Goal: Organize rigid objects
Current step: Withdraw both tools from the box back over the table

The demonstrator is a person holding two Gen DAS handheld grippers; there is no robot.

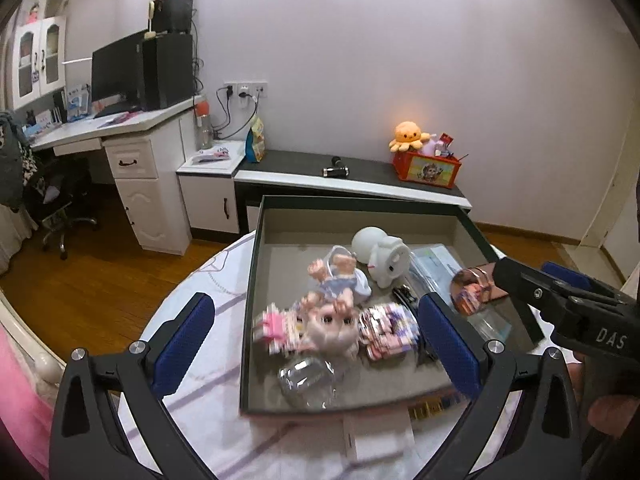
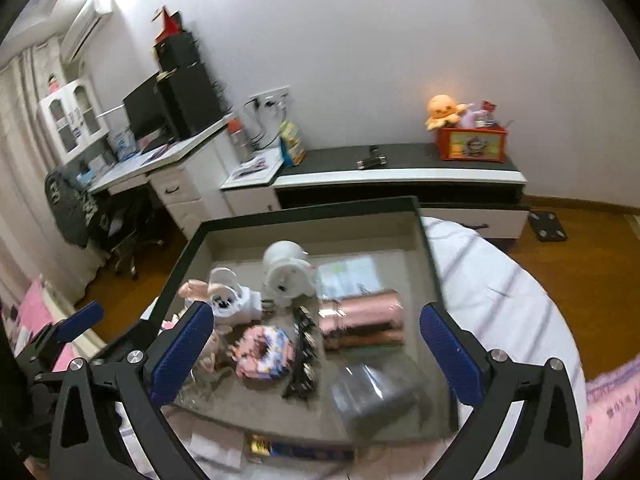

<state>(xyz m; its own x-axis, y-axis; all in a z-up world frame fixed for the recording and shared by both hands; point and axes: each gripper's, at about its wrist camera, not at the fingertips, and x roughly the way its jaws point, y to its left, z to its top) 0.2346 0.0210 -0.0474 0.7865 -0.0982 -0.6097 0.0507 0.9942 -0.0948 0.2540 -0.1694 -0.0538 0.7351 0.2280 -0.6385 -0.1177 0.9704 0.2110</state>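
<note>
A dark-rimmed shallow box (image 1: 251, 300) lies on a round table with a white cloth. It holds a white elephant figure (image 1: 386, 260), a small doll (image 1: 336, 276), a big-eyed doll head (image 1: 332, 324), a rose-gold metal cylinder (image 2: 360, 320), a patterned scrunchie (image 2: 262, 348), black clips (image 2: 304, 344) and a clear plastic container (image 1: 308, 380). My left gripper (image 1: 316, 344) hovers open over the box's left half, gripping nothing. My right gripper (image 2: 316, 348) hovers open over the right half, also gripping nothing, and shows at the right edge of the left wrist view (image 1: 536, 276).
Papers and a small dark packet (image 2: 276, 448) lie on the cloth in front of the box. Behind stand a low dark-topped cabinet (image 1: 360, 176) with a red toy box (image 1: 426, 168) and an orange plush, and a white desk (image 1: 120, 128) with a monitor. A wooden floor surrounds the table.
</note>
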